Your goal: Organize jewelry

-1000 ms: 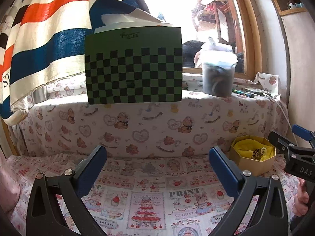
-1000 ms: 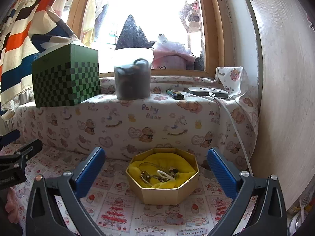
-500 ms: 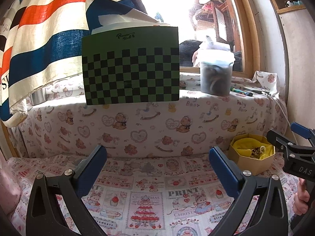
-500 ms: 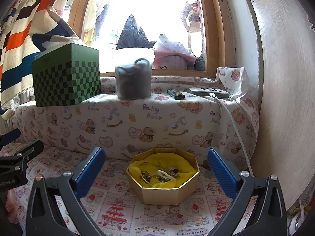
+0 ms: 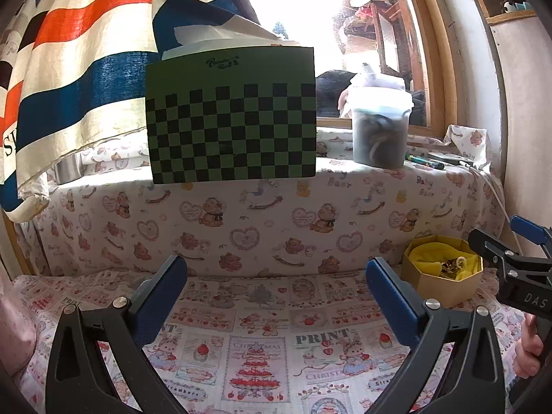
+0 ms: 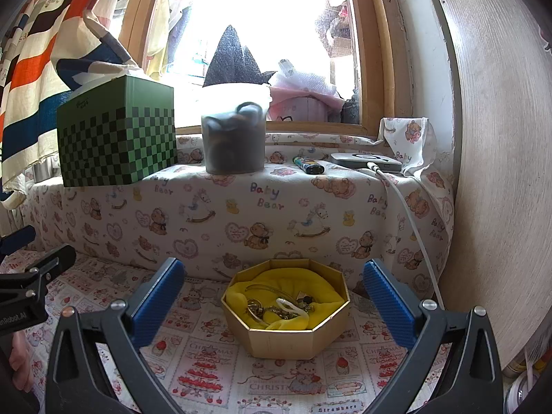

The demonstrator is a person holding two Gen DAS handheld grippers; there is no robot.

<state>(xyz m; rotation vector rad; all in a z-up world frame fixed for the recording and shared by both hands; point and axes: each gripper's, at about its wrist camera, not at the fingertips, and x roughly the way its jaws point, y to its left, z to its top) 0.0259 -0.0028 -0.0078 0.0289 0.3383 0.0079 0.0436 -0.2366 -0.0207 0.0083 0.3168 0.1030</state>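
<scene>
– Where's the jewelry rn?

– In the octagonal gold box (image 6: 286, 321), on its yellow lining (image 6: 293, 279). Box sits on the printed cloth (image 6: 214, 379) of the lower surface, just in front of the cloth-covered ledge (image 6: 241, 214). Jewelry (image 6: 279, 307) is a small tangle: a white loop, some metal rings & bits, can't tell the pieces apart. From the left cam the same box (image 5: 441, 283) shows far right, near the ledge.

– Right gripper?

– Right gripper (image 6: 274, 305) is wide open, blue fingers (image 6: 158, 302) spread either side of the box w/o touching it, nothing held. Box is straight ahead btwn them.

– And the left?

– Left gripper (image 5: 276, 298) also wide open, empty, its fingers (image 5: 160, 296) over bare cloth, well apart from the box. It shows at the left edge of the right cam too.

– What's up on the ledge?

– Green checkered box (image 6: 117, 141) on the left, striped fabric (image 5: 69, 69) hanging behind it. Next to it a translucent tub (image 6: 234, 138) w/ dark stuff inside, can't tell what. Then a lighter (image 6: 308, 165) & a flat grey device (image 6: 365, 162) w/ a white cable (image 6: 414, 227) running down the front. Window (image 6: 258, 34) behind, v. bright.
</scene>
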